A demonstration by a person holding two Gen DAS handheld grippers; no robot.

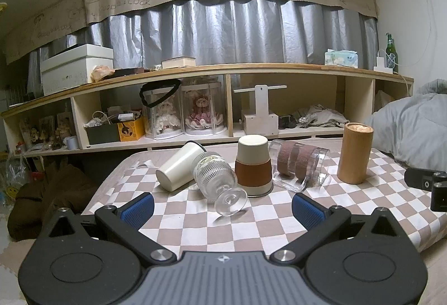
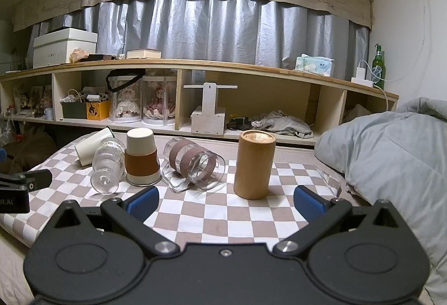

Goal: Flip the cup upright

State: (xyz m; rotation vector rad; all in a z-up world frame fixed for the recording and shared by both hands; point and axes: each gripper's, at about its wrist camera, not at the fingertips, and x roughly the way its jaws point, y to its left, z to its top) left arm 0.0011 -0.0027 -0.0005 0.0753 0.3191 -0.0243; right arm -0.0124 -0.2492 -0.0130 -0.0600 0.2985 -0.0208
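Several cups sit on a checkered cloth (image 1: 273,224). A white cup (image 1: 178,168) lies on its side. A ribbed stemmed glass (image 1: 216,180) lies on its side, foot toward me. A cream and brown cup (image 1: 253,166) stands upside down. A clear glass mug with brown bands (image 1: 300,165) lies on its side. A tall wooden cup (image 1: 354,152) stands mouth down. My left gripper (image 1: 222,210) is open and empty, just short of the stemmed glass. My right gripper (image 2: 226,203) is open and empty, in front of the wooden cup (image 2: 254,163) and the glass mug (image 2: 194,163).
A long wooden shelf (image 1: 223,68) with boxes, dolls and clutter runs behind the table. A grey duvet (image 2: 391,154) lies at the right. The right gripper's body (image 1: 427,184) shows at the right edge of the left wrist view.
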